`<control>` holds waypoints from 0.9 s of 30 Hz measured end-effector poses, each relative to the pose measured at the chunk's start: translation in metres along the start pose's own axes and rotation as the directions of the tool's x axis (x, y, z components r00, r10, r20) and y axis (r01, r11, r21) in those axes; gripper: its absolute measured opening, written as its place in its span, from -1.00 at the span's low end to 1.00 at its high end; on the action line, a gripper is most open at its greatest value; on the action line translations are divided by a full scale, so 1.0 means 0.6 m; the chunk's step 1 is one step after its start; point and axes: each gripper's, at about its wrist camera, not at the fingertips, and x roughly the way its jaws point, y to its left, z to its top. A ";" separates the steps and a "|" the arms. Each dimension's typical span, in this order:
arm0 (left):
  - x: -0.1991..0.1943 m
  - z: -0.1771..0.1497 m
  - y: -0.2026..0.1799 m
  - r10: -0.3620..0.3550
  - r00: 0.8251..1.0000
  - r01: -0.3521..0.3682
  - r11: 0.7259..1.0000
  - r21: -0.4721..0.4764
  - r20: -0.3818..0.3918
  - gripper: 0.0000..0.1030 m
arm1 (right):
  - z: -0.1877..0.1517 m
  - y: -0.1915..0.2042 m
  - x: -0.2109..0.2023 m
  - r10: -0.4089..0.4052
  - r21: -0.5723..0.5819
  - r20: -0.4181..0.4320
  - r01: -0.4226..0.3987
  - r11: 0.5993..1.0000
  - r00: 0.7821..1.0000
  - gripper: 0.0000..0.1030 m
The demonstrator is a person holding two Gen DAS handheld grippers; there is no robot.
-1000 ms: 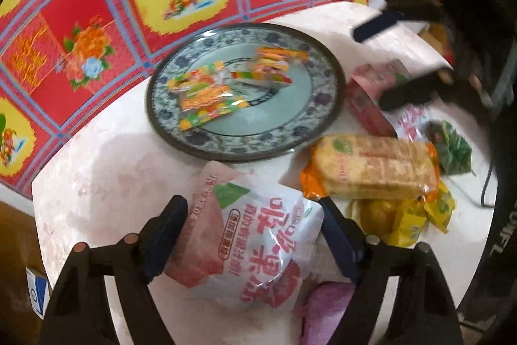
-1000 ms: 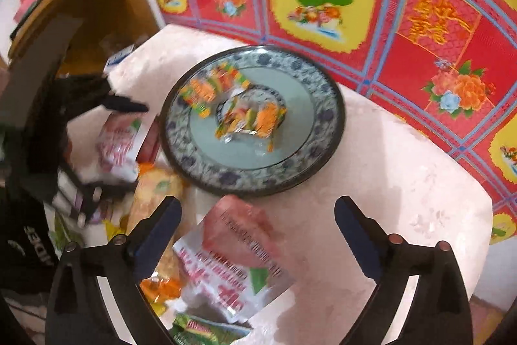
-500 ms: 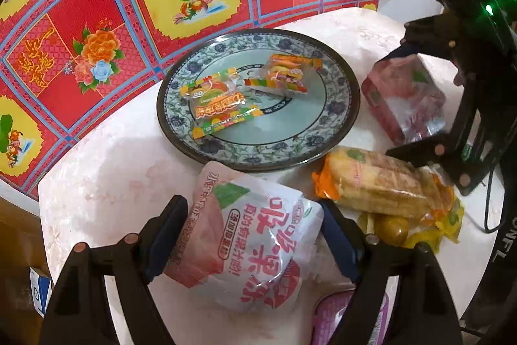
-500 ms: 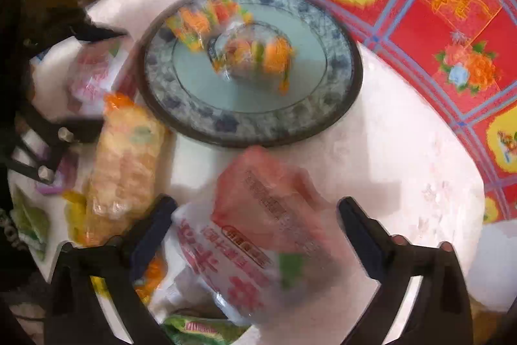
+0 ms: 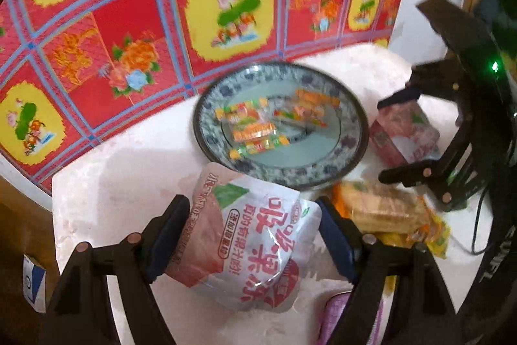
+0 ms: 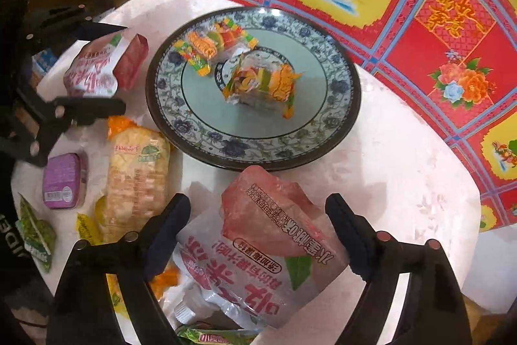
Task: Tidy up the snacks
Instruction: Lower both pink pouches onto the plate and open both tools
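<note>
A blue-patterned plate (image 5: 326, 173) (image 6: 200, 128) on the white table holds several small colourful candy packets (image 5: 255, 131) (image 6: 261, 80). My left gripper (image 5: 252, 231) has its jaws against both sides of a pink and white jelly pouch (image 5: 252, 241), lifted off the table; it also shows in the right wrist view (image 6: 97, 67). My right gripper (image 6: 258, 225) is open around a second, like pouch (image 6: 268, 241) lying in front of the plate, also seen in the left wrist view (image 5: 404, 134). Its fingers do not touch the pouch.
A long orange-ended cracker pack (image 6: 135, 177) (image 5: 384, 212), a purple tin (image 6: 63, 180), green sachets (image 6: 32, 235) and yellow wrappers lie left of the plate. A red and yellow patterned cloth (image 6: 420, 5) backs the table (image 6: 404, 183). The table edge is near on the right.
My left gripper has lifted and pulled back with its pouch. My right gripper has come lower and closer over the second pouch, still open.
</note>
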 end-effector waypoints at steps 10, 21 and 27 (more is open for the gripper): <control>-0.038 0.018 -0.001 -0.004 0.979 0.010 0.999 -0.030 0.202 0.60 | 0.020 -0.019 -0.047 0.130 0.077 0.161 -0.144 0.987 0.978 0.69; 0.009 0.029 -0.012 0.011 0.977 0.007 0.997 -0.083 0.214 0.60 | 0.048 -0.022 -0.002 0.066 0.176 0.214 -0.105 0.979 0.975 0.69; 0.022 0.029 -0.023 0.021 0.978 -0.006 0.998 -0.069 0.208 0.60 | 0.052 -0.008 0.003 0.028 0.154 0.231 -0.065 0.986 0.973 0.69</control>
